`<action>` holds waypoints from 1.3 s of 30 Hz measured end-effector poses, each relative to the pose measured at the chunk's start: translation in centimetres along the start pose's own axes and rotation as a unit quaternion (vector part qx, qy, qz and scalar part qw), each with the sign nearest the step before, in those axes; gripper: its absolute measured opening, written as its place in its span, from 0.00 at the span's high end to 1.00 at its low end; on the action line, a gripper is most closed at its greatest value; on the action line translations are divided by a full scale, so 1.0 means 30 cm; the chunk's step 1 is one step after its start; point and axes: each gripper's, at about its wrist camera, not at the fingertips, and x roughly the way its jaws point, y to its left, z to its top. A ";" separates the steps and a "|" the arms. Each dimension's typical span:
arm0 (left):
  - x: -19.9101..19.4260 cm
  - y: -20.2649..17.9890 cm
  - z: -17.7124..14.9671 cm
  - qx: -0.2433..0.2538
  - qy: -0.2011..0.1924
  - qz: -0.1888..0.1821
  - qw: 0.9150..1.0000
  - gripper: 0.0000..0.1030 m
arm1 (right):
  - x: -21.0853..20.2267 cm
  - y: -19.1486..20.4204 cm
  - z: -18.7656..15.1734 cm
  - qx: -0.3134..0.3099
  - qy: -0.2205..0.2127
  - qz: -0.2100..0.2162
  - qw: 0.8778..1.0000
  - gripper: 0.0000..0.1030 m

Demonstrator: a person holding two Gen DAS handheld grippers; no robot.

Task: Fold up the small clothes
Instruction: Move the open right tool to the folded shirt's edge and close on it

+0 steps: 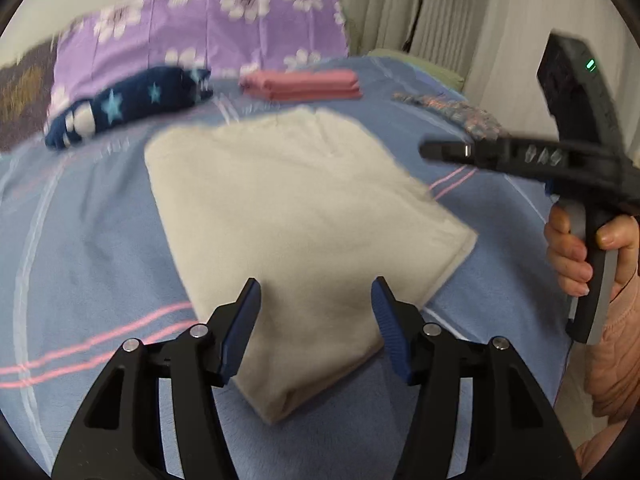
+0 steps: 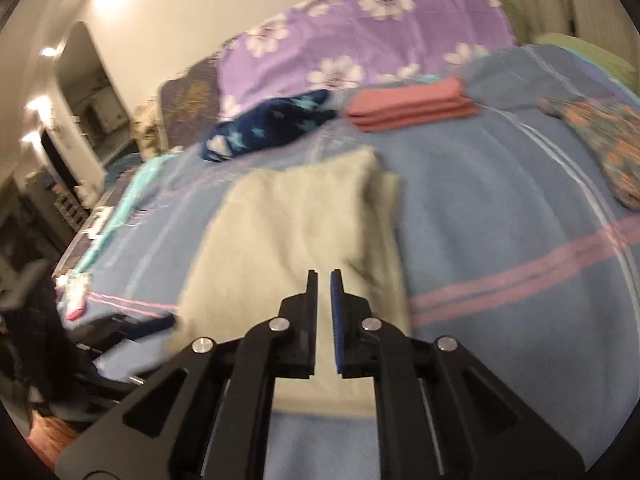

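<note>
The folded cream garment [image 1: 296, 216] lay flat on the blue striped bedspread [image 1: 80, 240], roughly in the middle of the bed, its near corner pointing toward the left wrist camera. The left gripper [image 1: 316, 300] hovered over that near end with its fingers [image 1: 244, 320] spread wide apart, the cloth showing between them but not pinched by either pad. In the right wrist view the right gripper [image 2: 324, 280] sat over the near edge of the same cream garment [image 2: 304, 240], its fingers [image 2: 311, 300] drawn almost together with only a narrow slit between them and no fabric visible in that gap. From the left view the right gripper [image 1: 440, 150] appeared off to the garment's right side, held by the person's hand [image 1: 576, 248]. Farther back, near the purple floral pillow [image 1: 200, 36], lay a folded pink stack [image 1: 304, 84] and a navy star-print garment [image 1: 128, 104], both well apart from the cream piece; a multicoloured patterned cloth [image 2: 604, 148] rested toward the bed's right edge.
</note>
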 end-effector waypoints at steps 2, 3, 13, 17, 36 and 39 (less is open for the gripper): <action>0.053 0.014 -0.022 -0.010 0.015 -0.009 1.000 0.29 | 0.073 -0.014 0.003 0.002 0.017 -0.004 1.000 0.86; 0.050 0.003 -0.030 -0.001 0.008 -0.014 1.000 0.26 | 0.115 -0.032 -0.008 0.003 0.033 -0.038 0.999 0.85; 0.039 -0.050 -0.038 0.036 0.007 0.009 0.999 0.14 | 0.119 -0.048 -0.033 0.003 0.037 -0.082 0.996 0.90; -0.048 -0.019 0.013 0.015 -0.038 -0.005 0.999 0.40 | 0.121 0.004 0.067 -0.033 0.023 -0.069 0.997 0.85; 0.068 0.047 0.049 0.010 -0.018 0.050 0.999 0.19 | 0.163 -0.205 0.089 0.052 0.048 -0.081 0.994 0.49; 0.046 0.062 0.041 0.001 -0.023 0.055 0.998 0.18 | 0.151 -0.245 0.083 0.082 0.062 -0.040 0.994 0.45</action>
